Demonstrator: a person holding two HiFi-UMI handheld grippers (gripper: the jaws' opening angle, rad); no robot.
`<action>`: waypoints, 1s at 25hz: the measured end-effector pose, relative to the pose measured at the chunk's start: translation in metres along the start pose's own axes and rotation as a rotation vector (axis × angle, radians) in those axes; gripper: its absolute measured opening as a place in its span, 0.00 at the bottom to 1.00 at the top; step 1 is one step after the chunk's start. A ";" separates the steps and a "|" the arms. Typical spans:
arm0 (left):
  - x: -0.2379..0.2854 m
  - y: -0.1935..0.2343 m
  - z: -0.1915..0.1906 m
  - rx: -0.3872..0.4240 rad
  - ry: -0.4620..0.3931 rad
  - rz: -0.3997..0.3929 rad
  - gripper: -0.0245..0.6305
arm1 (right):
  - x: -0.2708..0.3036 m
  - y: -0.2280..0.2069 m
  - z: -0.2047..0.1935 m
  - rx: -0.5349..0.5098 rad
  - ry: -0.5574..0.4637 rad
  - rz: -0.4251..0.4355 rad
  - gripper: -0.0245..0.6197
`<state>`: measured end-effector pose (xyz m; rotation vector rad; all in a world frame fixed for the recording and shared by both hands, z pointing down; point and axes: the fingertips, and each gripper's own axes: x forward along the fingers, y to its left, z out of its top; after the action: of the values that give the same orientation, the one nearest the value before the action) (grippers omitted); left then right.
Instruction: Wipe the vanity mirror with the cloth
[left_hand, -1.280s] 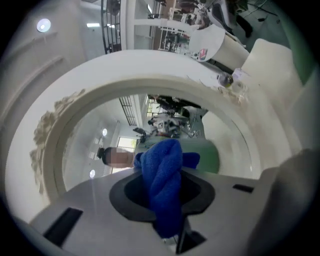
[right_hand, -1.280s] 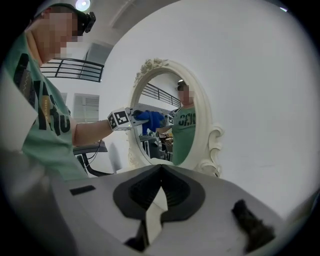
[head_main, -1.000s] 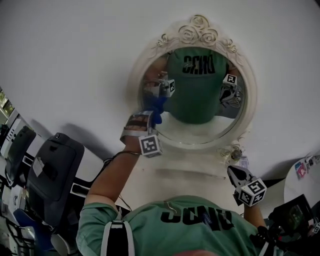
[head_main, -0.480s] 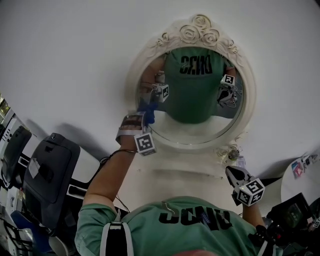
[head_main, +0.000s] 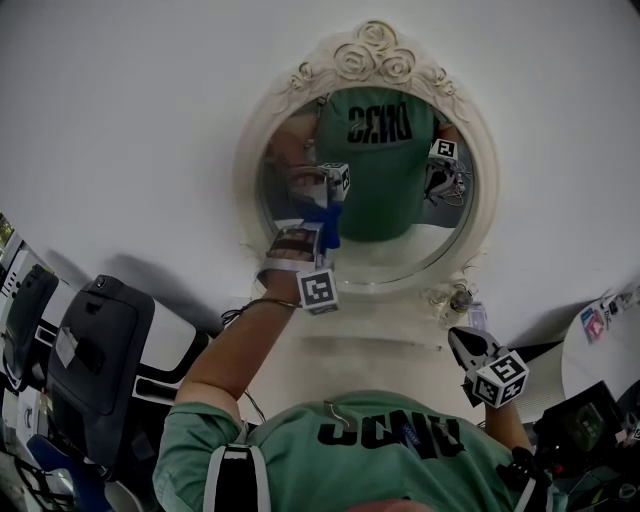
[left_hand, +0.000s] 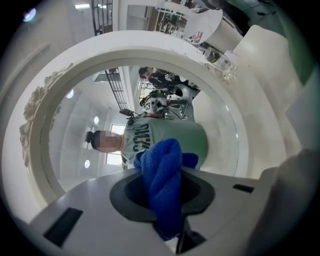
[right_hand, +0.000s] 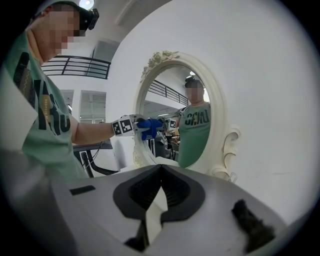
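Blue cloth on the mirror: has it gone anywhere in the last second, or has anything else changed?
The left claw, clamped on the blue cloth, slid slightly toward the left rim of the mirror, then swept back across the glass toward its middle. Nothing was taken up or let go. The right claw stayed low, off the mirror, shut and empty.

Vanity mirror (head_main: 395, 262): oval glass, cream ornate frame with carved roses on top, upright against white wall. Cloth (left_hand: 161, 175): blue, bunched, pinched in the left gripper (head_main: 312, 232) fingers, pressed on the glass's lower-left area.
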<state>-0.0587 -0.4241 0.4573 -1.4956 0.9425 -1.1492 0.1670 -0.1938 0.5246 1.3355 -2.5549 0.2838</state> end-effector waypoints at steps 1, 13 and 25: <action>0.001 0.000 0.014 0.003 -0.028 0.003 0.19 | -0.002 -0.002 -0.003 0.005 0.001 -0.005 0.06; 0.017 -0.005 0.216 0.103 -0.317 0.015 0.19 | -0.072 -0.036 -0.033 0.085 -0.005 -0.167 0.06; 0.031 -0.021 0.303 0.142 -0.408 -0.020 0.19 | -0.122 -0.054 -0.055 0.146 -0.012 -0.271 0.06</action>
<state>0.2430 -0.3759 0.4651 -1.5473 0.5570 -0.8585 0.2858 -0.1137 0.5432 1.7189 -2.3621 0.4159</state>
